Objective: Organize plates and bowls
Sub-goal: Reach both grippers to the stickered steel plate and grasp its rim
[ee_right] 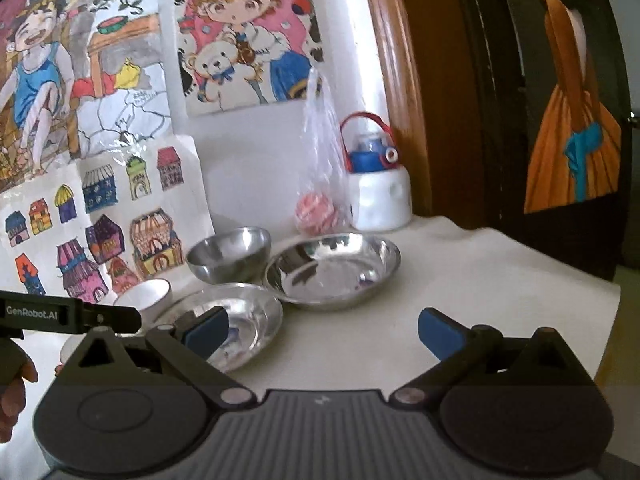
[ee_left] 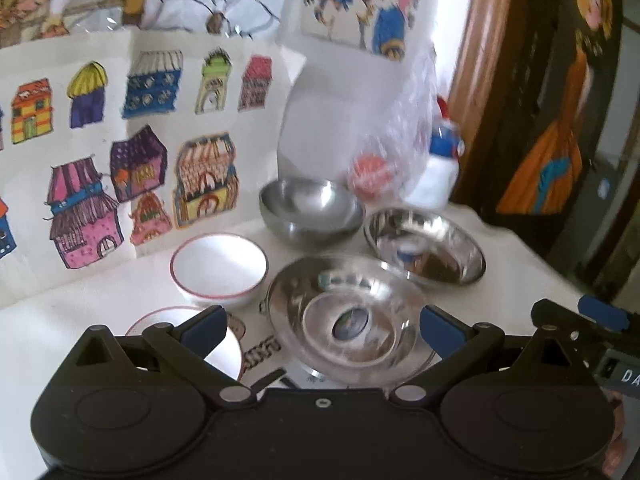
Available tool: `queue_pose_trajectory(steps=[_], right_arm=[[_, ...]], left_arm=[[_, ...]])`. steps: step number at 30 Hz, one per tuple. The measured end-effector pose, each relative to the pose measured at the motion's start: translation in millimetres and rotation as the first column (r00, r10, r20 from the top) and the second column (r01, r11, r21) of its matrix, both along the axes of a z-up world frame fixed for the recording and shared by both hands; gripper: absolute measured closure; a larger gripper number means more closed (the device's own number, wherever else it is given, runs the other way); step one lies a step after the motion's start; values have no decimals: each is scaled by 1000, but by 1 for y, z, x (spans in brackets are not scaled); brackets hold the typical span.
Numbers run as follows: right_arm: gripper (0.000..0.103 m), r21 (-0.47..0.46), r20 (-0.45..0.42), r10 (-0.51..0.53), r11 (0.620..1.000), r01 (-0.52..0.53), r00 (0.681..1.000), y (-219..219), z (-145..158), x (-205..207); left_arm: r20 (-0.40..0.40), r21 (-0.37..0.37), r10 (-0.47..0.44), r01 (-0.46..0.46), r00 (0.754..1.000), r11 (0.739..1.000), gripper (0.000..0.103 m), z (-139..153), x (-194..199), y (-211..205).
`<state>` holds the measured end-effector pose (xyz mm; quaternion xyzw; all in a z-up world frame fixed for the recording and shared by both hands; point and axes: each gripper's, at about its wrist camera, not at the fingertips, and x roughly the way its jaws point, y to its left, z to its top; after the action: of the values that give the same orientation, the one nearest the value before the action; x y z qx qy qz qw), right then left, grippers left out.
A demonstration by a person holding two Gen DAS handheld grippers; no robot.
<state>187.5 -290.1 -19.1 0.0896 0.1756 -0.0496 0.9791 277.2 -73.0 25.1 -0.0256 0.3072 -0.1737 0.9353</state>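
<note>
On the white table stand a deep steel bowl [ee_left: 311, 211] at the back, a shallow steel plate [ee_left: 425, 246] to its right, and a second steel plate [ee_left: 347, 316] in front. A white bowl with a red rim [ee_left: 219, 271] stands at the left, and another white dish [ee_left: 224, 350] lies partly hidden behind my left finger. My left gripper [ee_left: 322, 330] is open, just above the near steel plate. My right gripper [ee_right: 322, 330] is open and empty over bare table, with the near steel plate [ee_right: 240, 320] at its left finger, the far plate [ee_right: 332, 268], steel bowl [ee_right: 228, 254] and white bowl [ee_right: 142, 298] beyond.
A plastic bag with a pink ball [ee_right: 320, 212] and a white bottle with a blue lid [ee_right: 380, 196] stand at the back by the wall. Drawings cover the wall. The table edge [ee_right: 600, 320] runs along the right. The right gripper's tip shows in the left wrist view [ee_left: 600, 312].
</note>
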Motion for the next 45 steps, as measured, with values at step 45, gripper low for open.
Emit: queue_pose_trajectory(steps=[45], right_arm=[[37, 152, -150, 150, 980, -127, 977, 6, -37, 95]], left_arm=[[-169, -4, -160, 162, 972, 987, 22, -41, 71, -6]])
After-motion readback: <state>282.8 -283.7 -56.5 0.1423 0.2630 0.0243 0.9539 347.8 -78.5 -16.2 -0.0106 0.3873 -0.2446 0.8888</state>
